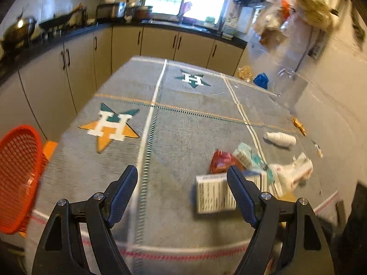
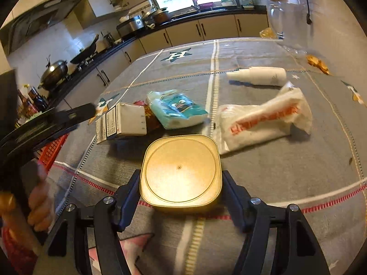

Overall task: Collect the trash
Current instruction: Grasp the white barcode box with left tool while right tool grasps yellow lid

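Observation:
My right gripper (image 2: 181,172) has a flat gold square tin (image 2: 181,160) between its fingers, and both pads lie against the tin's sides just above the grey tablecloth (image 2: 275,178). Beyond it lie a white carton (image 2: 128,121), a teal tissue pack (image 2: 176,110), a white plastic bag (image 2: 263,121) and a white bottle (image 2: 259,75) on its side. My left gripper (image 1: 181,168) hangs open over bare cloth with nothing between its fingers. The white carton (image 1: 215,194) lies just behind its right finger, with a red wrapper (image 1: 220,161) past it.
A red mesh basket (image 1: 18,178) stands off the table's left edge. Kitchen cabinets and a dark counter with pots run along the far side. A blue bag (image 1: 261,80) and crumpled wrappers (image 1: 299,126) lie at the far right. A hand (image 2: 39,197) holds the other gripper at left.

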Available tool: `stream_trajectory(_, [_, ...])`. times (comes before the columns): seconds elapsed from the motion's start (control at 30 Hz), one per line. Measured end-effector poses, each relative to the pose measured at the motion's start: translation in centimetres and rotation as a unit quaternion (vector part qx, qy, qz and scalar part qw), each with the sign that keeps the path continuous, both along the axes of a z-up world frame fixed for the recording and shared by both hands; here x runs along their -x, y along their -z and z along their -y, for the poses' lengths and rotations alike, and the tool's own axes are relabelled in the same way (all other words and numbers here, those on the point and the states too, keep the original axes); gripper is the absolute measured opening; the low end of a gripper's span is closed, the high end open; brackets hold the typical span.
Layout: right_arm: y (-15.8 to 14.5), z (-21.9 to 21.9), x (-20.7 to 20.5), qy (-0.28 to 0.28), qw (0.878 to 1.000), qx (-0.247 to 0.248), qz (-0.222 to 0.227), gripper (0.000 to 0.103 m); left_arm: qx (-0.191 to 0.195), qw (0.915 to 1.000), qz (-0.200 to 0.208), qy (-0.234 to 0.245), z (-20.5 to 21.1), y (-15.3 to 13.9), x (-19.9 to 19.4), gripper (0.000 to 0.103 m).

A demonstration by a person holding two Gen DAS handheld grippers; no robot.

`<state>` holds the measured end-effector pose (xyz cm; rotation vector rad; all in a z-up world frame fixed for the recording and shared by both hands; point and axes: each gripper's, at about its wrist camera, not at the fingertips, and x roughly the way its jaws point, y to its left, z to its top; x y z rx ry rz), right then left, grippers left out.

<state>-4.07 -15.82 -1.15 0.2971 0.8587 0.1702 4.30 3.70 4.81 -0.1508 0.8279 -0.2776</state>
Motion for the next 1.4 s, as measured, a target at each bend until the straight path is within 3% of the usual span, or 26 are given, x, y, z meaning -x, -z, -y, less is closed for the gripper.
stream_trajectory(0.1, [0.1,1.0,0.4,-0.001,1.000,-0.028,0.006,0.072,0.020,0.9991,-0.035,0.013,0.7,0.8,-0.8,0.079])
stream_trajectory(0.2, [0.2,1.9,0.7,0.002,0.999,-0.051,0.010,0.072,-0.015,0.9980,-0.037,0.048,2.3,1.3,0.7,0.079])
stream_trajectory(0.33, [0.3,3.0,0.9,0.020,0.997,-0.072,0.014,0.072,-0.029,0.9922,-0.050,0.111,3.5,1.8,3.7,0.079])
stream_trajectory(0.47, [0.4,3.8,1.0,0.037,0.995,-0.089,0.018,0.072,-0.065,0.9875,-0.024,0.142,4.0,1.5,6.3,0.079])
stream_trajectory(0.57, [0.3,3.9,1.0,0.040,0.995,-0.094,0.021,0.072,-0.079,0.9891,0.000,0.125,3.5,1.0,5.9,0.079])
stream_trajectory(0.73, [0.2,4.3,1.2,0.044,0.993,-0.106,0.025,0.072,0.003,0.9979,-0.033,0.057,1.0,1.5,1.9,0.079])
stream_trajectory(0.8, [0.3,4.4,1.3,0.043,0.993,-0.108,0.025,0.072,0.047,0.9969,-0.047,0.043,0.6,1.8,0.7,0.079])
stream_trajectory(0.9, [0.3,4.5,1.2,0.041,0.993,-0.109,0.025,0.072,0.073,0.9943,-0.062,0.047,1.1,2.3,0.1,0.079])
stream_trajectory(1.1, [0.2,4.6,1.4,0.041,0.992,-0.115,0.028,0.072,0.044,0.9903,-0.067,0.114,3.8,2.5,2.2,0.079])
stream_trajectory(1.23, [0.3,4.9,1.7,0.043,0.991,-0.121,0.031,0.072,0.029,0.9795,-0.070,0.187,5.3,2.1,5.0,0.079])
stream_trajectory(1.3, [0.3,5.1,1.8,0.044,0.991,-0.124,0.032,0.072,0.021,0.9716,-0.058,0.228,5.9,1.7,6.9,0.079])
stream_trajectory(1.4, [0.3,5.3,2.0,0.049,0.990,-0.128,0.035,0.072,0.007,0.9686,-0.026,0.247,6.1,0.3,8.8,0.079])
